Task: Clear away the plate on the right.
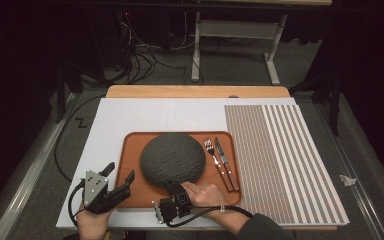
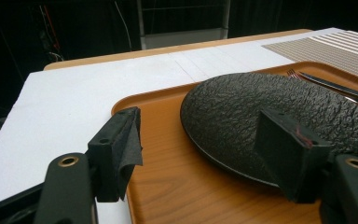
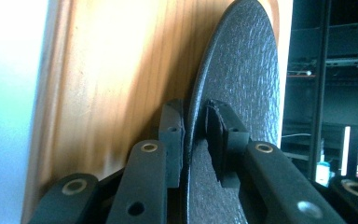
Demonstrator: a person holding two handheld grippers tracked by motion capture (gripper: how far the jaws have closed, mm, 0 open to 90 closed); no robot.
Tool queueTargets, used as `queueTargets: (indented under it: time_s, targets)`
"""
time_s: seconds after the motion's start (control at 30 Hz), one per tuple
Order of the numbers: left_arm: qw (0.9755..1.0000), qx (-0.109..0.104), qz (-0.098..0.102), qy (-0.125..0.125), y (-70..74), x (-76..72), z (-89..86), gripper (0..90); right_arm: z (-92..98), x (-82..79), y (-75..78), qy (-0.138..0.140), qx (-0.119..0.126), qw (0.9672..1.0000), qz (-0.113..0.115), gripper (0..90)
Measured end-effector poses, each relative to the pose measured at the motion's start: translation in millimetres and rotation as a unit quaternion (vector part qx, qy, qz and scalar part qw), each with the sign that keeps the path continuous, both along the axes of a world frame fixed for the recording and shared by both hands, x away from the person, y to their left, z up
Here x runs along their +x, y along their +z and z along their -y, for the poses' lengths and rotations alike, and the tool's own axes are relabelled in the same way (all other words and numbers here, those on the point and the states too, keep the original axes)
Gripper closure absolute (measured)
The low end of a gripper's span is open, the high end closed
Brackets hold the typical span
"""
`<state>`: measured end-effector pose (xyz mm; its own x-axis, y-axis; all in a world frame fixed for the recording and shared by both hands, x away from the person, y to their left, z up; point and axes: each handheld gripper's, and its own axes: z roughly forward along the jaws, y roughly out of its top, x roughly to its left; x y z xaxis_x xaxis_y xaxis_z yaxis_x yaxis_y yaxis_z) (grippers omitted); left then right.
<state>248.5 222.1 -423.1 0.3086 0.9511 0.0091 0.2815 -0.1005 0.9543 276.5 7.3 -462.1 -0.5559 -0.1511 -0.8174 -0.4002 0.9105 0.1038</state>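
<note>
Your dark, rough-textured round plate [image 1: 172, 159] lies flat mid-tray, its near rim close to the wooden tray's [image 1: 130, 150] near edge.

You have a fork [image 1: 211, 151] and a knife [image 1: 224, 159] lying side by side on the right part of the wooden tray [image 1: 130, 165], tips pointing away from you, wooden handles toward you. The tray sits on a white board [image 1: 130, 117] that covers most of the table [image 1: 195, 91]. To the right of the tray, a striped mat [image 1: 280, 160] lies on that board. Beyond the table's far edge you can see cables [image 1: 140, 62] on the floor and a grey metal frame [image 1: 235, 45]. A crumpled white scrap [image 1: 348, 180] lies on the floor at the right.
</note>
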Motion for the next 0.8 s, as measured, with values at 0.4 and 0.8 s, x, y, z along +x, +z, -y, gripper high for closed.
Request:
queueTargets:
  time_s: [0.4,0.8]
  targets:
    - [1.0,0.0,0.0,0.0,0.0,0.0,0.1,31.7,1.9,-2.6,6.1,0.006,0.016,0.9997,-0.016,73.1]
    - [1.0,0.001,0.0,0.002,0.0,-0.1,0.1,31.7,7.0,-8.5,6.9,0.006,0.021,0.9996,-0.017,67.8]
